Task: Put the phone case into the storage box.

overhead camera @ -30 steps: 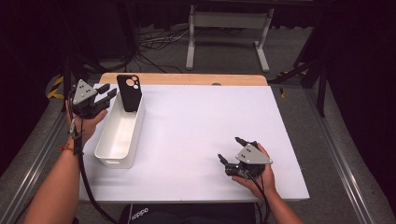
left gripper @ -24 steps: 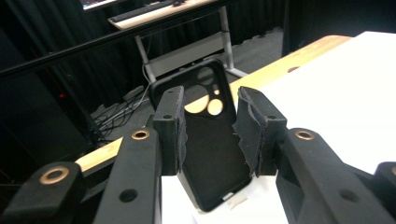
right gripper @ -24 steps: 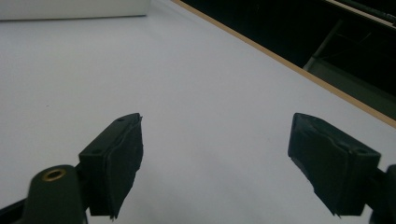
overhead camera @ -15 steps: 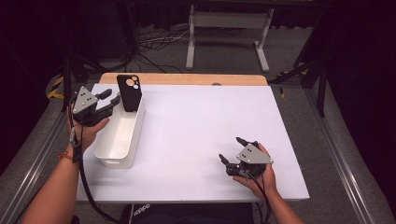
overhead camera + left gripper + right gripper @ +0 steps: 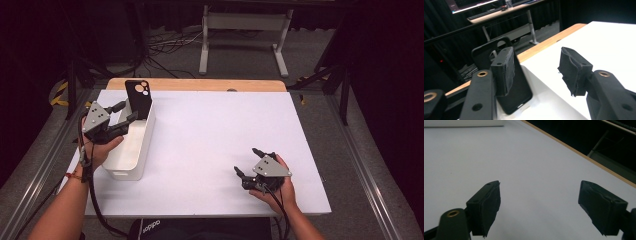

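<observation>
While its jaws have just been opening, left gripper releases phone case.

The phone case looks like matt black plastic, smooth. The bin is smooth white plastic. The table has a matt white top with a wood edge. Jaws carry rough, frayed black padding.

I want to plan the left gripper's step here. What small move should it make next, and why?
Probably draw the left gripper back, away from the black phone case. Its jaws have just been opening, and the case leans upright at the far end of the white bin, with no pad pressing on it. The right gripper rests open on the table.
</observation>
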A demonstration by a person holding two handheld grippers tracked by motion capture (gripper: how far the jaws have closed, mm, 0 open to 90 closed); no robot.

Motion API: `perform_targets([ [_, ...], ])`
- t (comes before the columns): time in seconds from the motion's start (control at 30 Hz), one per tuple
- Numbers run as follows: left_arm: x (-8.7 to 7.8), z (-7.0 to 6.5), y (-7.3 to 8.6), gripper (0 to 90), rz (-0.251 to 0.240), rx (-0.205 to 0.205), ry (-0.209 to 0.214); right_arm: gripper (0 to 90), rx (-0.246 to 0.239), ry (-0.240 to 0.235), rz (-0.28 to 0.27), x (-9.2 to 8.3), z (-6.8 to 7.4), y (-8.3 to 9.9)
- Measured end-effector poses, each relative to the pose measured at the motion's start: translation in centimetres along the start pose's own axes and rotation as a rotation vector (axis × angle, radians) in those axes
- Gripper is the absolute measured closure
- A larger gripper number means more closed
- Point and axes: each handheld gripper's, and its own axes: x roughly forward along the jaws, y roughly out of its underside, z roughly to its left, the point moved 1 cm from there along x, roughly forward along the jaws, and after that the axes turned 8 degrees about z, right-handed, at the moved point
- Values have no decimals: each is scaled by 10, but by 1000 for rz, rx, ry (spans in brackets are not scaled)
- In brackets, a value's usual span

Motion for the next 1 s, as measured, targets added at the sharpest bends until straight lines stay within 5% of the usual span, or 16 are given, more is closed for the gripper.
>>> perform_targets([
  [0.2,-7,-10,-5,328,-22,42,-1,191,2,2,-11,-2,0,-2],
  [0.43,-17,-14,-6,209,-32,25,30,191,0,-1,-4,-1,0,0],
  [0.6,-20,-17,-6,107,-51,8,101,191,-5,-4,0,-2,2,0],
  [1.0,-30,-31,-8,47,-73,16,126,188,-3,-1,-11,-4,0,0],
])
